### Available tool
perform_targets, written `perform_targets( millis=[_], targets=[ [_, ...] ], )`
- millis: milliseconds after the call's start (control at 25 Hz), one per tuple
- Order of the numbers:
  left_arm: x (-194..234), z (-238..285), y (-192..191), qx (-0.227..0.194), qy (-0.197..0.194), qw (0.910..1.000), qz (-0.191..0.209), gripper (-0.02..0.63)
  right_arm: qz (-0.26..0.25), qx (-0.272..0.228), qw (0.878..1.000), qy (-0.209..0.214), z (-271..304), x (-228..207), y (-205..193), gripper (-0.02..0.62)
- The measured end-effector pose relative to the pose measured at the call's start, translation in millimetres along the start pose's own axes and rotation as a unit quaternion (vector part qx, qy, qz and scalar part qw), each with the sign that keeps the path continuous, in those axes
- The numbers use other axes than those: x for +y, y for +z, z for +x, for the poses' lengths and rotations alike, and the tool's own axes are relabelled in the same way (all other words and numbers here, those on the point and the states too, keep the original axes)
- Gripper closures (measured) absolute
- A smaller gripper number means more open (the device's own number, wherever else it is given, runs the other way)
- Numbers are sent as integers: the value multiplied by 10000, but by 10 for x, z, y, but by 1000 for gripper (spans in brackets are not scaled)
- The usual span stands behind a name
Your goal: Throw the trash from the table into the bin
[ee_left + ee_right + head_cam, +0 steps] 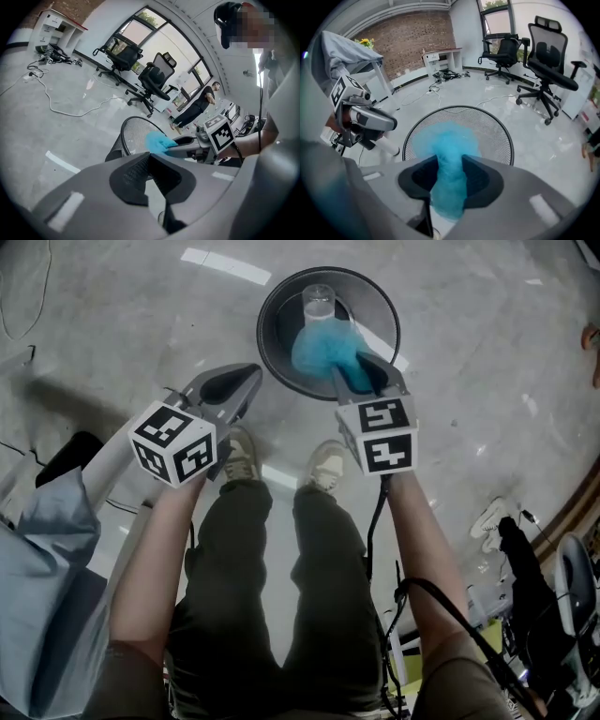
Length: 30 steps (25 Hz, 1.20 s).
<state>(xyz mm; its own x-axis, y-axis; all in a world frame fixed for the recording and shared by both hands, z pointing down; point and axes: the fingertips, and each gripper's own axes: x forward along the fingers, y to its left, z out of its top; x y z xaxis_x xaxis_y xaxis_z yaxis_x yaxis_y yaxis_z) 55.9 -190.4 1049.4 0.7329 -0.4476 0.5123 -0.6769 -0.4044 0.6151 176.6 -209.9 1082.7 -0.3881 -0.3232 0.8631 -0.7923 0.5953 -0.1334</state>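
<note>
Desk (52, 549): at the far left of the head view, draped in a pale cloth and well apart from the bin.
Left claw (247, 380): jaws closed together with nothing between them. It is angled downward over the bare grey floor (112, 324), just left of the bin and not touching it.
Shoes (242, 457): the person's two pale shoes stand on the floor between the claws, near the bin's closer edge.
Bin (386, 313): round and black, with mesh walls. It stands on the floor just ahead of the shoes, mouth open upward.
Clear cup (319, 300): sits inside the bin, toward its far wall.
Blue wad (323, 352): the trash, soft and crumpled. It hangs over the bin's open mouth, flaring wide beyond the claw tips and drawn narrow where it passes between them.
Right claw (367, 371): jaws a narrow way apart, with the pads against either side of the blue wad. It points steeply down at the bin.
Office chairs (551, 61): at the right of the right gripper view, well beyond the bin.
</note>
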Motion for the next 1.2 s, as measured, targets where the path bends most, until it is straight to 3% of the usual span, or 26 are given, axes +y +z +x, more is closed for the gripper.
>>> perform_targets(
  millis=[240,880,1200],
  targets=[
    [-22,-4,-105,145,-36,9999,-5,607,0,13,10000,-13,19,13,-37,348],
    [-23,21,-61,130,-33,9999,23,607,51,121,9999,-31,38,51,-129,348],
    [-151,-91,240,-65,-19,10000,-21,607,85,5,10000,-49,-221,60,48,353]
  ],
)
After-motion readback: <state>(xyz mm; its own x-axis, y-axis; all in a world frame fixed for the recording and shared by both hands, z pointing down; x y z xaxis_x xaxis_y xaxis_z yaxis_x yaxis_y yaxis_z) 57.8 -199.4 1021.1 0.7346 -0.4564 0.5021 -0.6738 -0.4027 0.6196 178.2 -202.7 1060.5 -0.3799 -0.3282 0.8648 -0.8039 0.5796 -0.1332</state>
